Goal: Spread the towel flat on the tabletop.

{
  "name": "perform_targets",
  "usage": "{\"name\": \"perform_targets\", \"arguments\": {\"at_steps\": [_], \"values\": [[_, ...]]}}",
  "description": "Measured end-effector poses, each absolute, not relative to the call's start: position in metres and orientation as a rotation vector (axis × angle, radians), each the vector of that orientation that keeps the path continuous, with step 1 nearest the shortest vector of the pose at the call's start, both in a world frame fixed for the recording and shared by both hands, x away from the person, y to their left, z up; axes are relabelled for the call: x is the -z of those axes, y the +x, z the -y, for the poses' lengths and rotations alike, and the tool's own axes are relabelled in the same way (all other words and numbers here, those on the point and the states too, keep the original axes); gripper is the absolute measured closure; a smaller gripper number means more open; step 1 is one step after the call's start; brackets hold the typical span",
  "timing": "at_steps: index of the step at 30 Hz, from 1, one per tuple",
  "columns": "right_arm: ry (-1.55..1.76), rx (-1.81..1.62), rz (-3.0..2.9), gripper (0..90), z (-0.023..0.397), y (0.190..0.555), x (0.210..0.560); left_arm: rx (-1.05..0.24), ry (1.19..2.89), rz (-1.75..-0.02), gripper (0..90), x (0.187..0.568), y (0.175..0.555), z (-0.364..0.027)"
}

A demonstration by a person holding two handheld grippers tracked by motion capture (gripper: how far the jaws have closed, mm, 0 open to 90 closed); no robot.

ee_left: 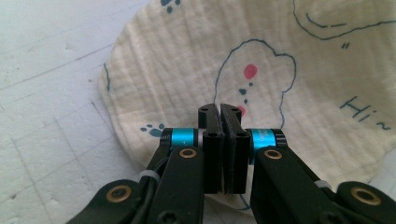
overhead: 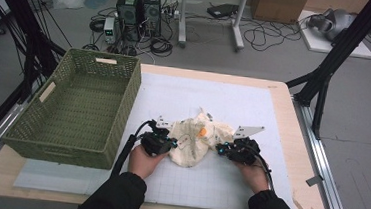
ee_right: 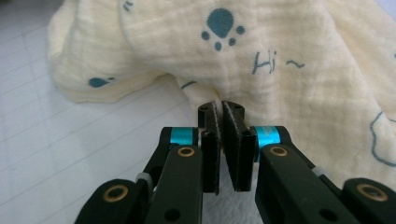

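The cloth (overhead: 198, 141) lies crumpled at frame centre on the white mat (overhead: 268, 106), bare mat all round, basket (overhead: 75, 108) at left. My left gripper (overhead: 170, 144) pinches its left edge, my right gripper (overhead: 218, 148) its right edge; both hands low, pointing inward.

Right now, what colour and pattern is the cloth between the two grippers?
The cloth is cream with teal paw prints, outline drawings and "Hi" lettering; the right gripper view shows it best.

there's a green woven basket (overhead: 75, 108) sitting on the surface's (overhead: 291, 138) left side, plus computer towers (overhead: 140, 8) on the floor behind
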State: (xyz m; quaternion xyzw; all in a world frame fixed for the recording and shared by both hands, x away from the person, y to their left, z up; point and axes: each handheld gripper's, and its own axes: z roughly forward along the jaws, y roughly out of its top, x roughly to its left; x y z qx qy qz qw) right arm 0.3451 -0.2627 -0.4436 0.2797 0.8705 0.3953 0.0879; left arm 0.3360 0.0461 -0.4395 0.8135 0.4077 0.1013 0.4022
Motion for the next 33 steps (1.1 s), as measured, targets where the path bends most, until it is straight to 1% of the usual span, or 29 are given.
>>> {"name": "perform_targets", "arguments": {"at_steps": [6, 11, 15, 19, 23, 28, 33], "values": [[0.783, -1.209, -2.596, 85.9, 0.272, 0.331, 0.429, -0.258, 1.99, -1.027, 87.9, 0.43, 0.333, -0.052], [0.766, -1.236, -2.583, 86.0, 0.287, 0.318, 0.416, -0.271, 1.908, -1.067, 88.2, 0.422, 0.335, -0.06], [0.775, -1.245, -2.554, 86.1, 0.301, 0.317, 0.404, -0.297, 1.87, -1.107, 88.2, 0.421, 0.339, -0.065], [0.815, -1.229, -2.535, 86.1, 0.312, 0.329, 0.395, -0.321, 1.836, -1.158, 88.2, 0.423, 0.345, -0.066], [0.87, -1.2, -2.523, 86.1, 0.317, 0.35, 0.395, -0.349, 1.814, -1.208, 88.2, 0.428, 0.352, -0.067], [0.931, -1.147, -2.543, 86.1, 0.313, 0.379, 0.404, -0.367, 1.803, -1.267, 88.2, 0.434, 0.36, -0.069], [0.994, -1.139, -2.556, 86.1, 0.306, 0.4, 0.419, -0.373, 1.857, -1.294, 88.1, 0.443, 0.365, -0.069]]}}
